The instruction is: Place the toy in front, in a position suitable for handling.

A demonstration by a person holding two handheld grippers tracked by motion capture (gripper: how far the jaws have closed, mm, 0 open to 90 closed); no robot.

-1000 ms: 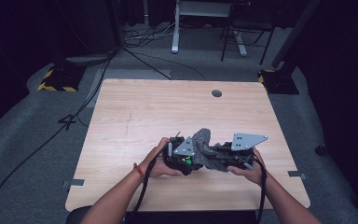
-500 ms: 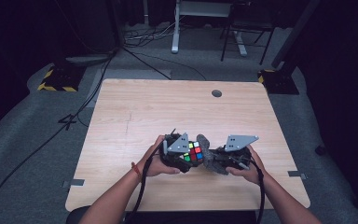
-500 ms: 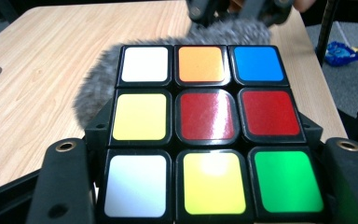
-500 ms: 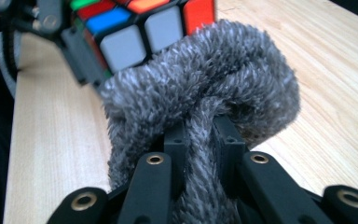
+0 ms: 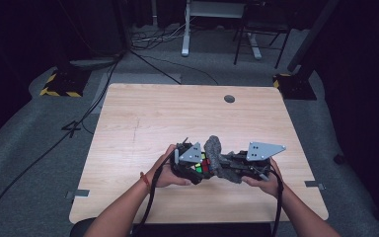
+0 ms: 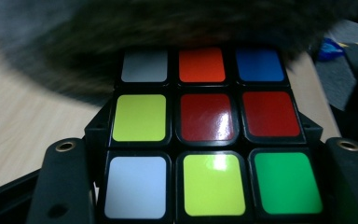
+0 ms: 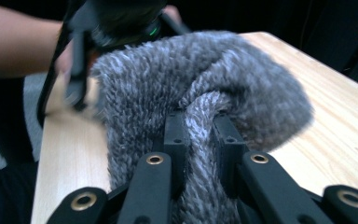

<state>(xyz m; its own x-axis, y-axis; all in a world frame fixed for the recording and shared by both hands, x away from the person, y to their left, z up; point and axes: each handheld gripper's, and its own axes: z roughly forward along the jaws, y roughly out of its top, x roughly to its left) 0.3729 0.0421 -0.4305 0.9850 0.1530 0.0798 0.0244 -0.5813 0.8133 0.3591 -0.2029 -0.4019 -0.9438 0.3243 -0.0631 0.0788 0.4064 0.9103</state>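
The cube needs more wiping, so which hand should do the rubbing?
Probably the right: its gripper is shut on the grey cloth, which already lies against the cube. The left gripper is shut on the cube, holding it.

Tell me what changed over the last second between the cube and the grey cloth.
The grey cloth, which covered the cube a second ago, came off its coloured face half a second ago and now stands bunched against its right side. The left gripper stays shut on the cube, the right gripper on the cloth; both hands stayed at the table's near edge.
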